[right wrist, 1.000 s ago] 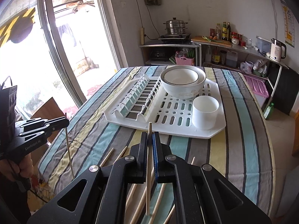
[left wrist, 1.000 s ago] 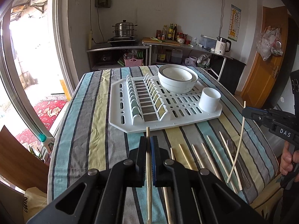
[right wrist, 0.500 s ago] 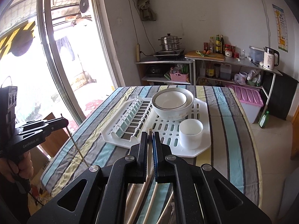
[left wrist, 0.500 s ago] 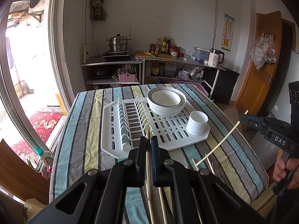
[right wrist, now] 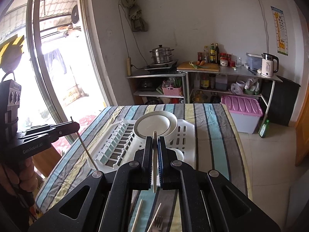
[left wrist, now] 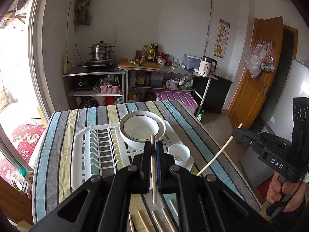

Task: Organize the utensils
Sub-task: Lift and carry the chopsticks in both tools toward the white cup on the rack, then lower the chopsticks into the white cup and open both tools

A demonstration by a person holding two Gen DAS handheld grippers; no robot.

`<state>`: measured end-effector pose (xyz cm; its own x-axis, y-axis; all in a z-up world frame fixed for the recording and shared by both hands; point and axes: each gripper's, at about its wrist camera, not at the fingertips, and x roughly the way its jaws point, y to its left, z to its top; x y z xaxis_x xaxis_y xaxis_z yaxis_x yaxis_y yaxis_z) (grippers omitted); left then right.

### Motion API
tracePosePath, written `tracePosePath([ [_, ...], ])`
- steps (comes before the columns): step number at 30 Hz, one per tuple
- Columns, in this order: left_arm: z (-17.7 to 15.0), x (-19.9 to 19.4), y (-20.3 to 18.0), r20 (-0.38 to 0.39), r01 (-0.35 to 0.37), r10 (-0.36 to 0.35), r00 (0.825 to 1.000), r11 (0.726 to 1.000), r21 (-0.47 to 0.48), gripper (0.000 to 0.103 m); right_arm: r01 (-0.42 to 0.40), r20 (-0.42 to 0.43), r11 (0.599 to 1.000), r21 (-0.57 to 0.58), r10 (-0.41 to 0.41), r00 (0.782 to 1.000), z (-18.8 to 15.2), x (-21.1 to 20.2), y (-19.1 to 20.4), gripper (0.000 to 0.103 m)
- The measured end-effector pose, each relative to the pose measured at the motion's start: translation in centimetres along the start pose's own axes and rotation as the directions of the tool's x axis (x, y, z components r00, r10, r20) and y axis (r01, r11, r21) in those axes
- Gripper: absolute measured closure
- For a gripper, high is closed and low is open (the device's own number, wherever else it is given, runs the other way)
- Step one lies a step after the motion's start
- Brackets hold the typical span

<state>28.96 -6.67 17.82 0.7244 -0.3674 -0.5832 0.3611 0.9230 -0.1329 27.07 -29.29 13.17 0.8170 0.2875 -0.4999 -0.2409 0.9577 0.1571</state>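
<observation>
Each gripper is clamped tight on one chopstick: the left gripper (left wrist: pixel 153 150) pinches its chopstick (left wrist: pixel 153 172) upright between the jaws, and the right gripper (right wrist: pixel 154 147) grips its pale chopstick (right wrist: pixel 154 162) the same way. Both hang above the near end of the striped table (left wrist: pixel 58 154). Beyond them, the white drying rack (left wrist: pixel 81 154) carries a bowl (left wrist: pixel 142 127) and a cup (left wrist: pixel 178 152); loose chopsticks (left wrist: pixel 154 220) and a fork (right wrist: pixel 157 223) lie nearest.

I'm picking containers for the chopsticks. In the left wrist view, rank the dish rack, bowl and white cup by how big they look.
1. dish rack, widest by far.
2. bowl, on the rack's far side.
3. white cup, smallest although it stands nearer the camera than the bowl.
</observation>
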Motion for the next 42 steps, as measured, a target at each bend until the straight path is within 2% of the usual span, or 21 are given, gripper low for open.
tracePosePath([
  [10,4.5,4.7,-1.8,0.021,0.063,-0.062,0.998,0.998,-0.029,0.098,0.005,0.038,1.000,0.030,-0.006,0.999,3.1,2.0,-2.4,0.098],
  [18,6.3,8.1,-2.5,0.034,0.105,-0.104,0.994,0.993,-0.059,0.098,0.013,0.027,0.998,0.055,-0.015,1.000,3.5,4.4,-4.0,0.098],
  [29,4.9,13.6,-2.6,-0.034,0.135,-0.139,0.990,0.986,-0.102,0.098,-0.001,-0.056,0.996,0.093,0.006,0.998,1.5,8.8,-5.6,0.098],
  [36,3.8,15.5,-2.5,-0.076,0.126,-0.135,0.988,0.985,-0.114,0.098,-0.001,-0.066,0.994,0.106,0.008,0.998,1.0,9.8,-6.3,0.098],
  [42,3.8,16.2,-2.2,-0.075,0.107,-0.116,0.990,0.988,-0.112,0.098,-0.001,-0.073,0.992,0.125,0.010,0.997,1.2,10.0,-7.0,0.098],
])
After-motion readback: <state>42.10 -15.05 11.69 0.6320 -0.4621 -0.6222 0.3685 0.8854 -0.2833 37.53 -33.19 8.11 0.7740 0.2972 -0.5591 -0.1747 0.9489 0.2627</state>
